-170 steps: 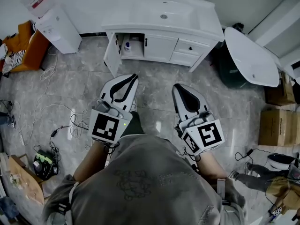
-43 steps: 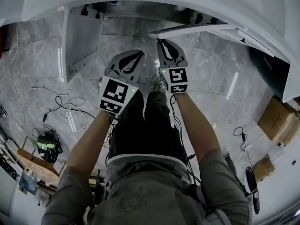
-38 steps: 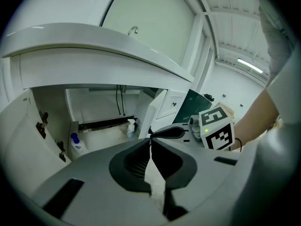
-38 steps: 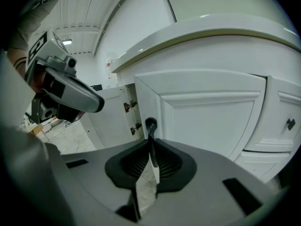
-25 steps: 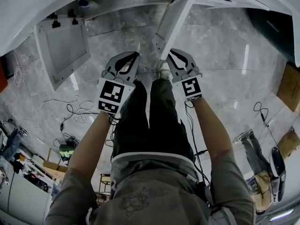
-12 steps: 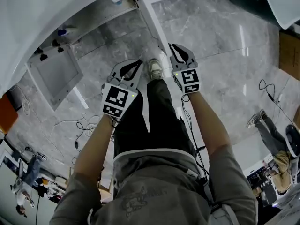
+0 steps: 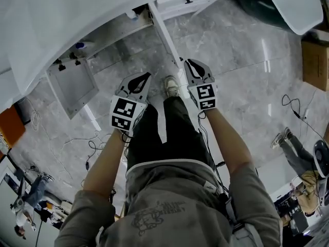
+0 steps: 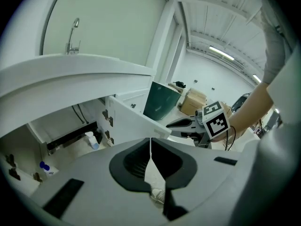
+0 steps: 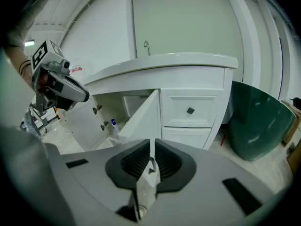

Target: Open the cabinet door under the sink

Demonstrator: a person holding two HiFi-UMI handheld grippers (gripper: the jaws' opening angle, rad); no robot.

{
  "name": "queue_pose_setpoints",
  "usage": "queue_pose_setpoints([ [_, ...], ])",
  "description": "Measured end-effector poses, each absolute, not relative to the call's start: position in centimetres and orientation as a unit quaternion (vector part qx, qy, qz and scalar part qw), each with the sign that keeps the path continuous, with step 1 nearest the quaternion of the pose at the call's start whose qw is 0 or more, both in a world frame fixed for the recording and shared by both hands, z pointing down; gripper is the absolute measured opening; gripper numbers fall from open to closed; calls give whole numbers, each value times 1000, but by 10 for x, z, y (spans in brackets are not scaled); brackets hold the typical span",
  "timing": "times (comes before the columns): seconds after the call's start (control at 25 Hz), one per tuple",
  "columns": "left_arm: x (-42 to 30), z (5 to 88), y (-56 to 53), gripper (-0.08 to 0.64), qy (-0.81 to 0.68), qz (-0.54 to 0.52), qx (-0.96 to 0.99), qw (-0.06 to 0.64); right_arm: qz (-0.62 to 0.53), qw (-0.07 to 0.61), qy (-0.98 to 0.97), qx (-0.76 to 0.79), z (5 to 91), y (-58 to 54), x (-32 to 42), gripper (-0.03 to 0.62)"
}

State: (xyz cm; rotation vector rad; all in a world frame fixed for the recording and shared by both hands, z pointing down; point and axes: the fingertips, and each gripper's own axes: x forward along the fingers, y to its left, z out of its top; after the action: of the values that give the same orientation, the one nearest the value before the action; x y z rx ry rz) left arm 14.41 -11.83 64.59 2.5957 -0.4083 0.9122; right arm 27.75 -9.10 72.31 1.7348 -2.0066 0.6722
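Note:
The white vanity has both doors under its sink swung out. The right door juts toward me, with its outer face in the right gripper view. My right gripper sits at that door's free end. Its jaws are shut, and the door's small dark handle shows in the slit between them. From the left gripper view, the right gripper touches the door's top outer corner. My left gripper hangs shut and empty between the two doors. The left door stands wide.
Bottles stand inside the cabinet. Two drawers sit to the right of the doors, and a dark green bin stands beyond them. Cables lie on the marble floor at left, and a cardboard box is at far right. My shoe is between the grippers.
I walked up to the vanity and the right gripper swung the right door out from nearly closed to wide open. In the last half second both grippers drew back slightly.

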Motion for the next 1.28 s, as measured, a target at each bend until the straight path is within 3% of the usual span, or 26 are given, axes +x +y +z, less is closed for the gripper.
queue_pose_setpoints([
  [0.6,122,498,-165,21,-220,271,929,124,159,200,-760,597,553,-147,265,37],
  [1.28,60,354,-186,22,-304,200,930,55,172,61,-817,547,347,-168,181,35],
])
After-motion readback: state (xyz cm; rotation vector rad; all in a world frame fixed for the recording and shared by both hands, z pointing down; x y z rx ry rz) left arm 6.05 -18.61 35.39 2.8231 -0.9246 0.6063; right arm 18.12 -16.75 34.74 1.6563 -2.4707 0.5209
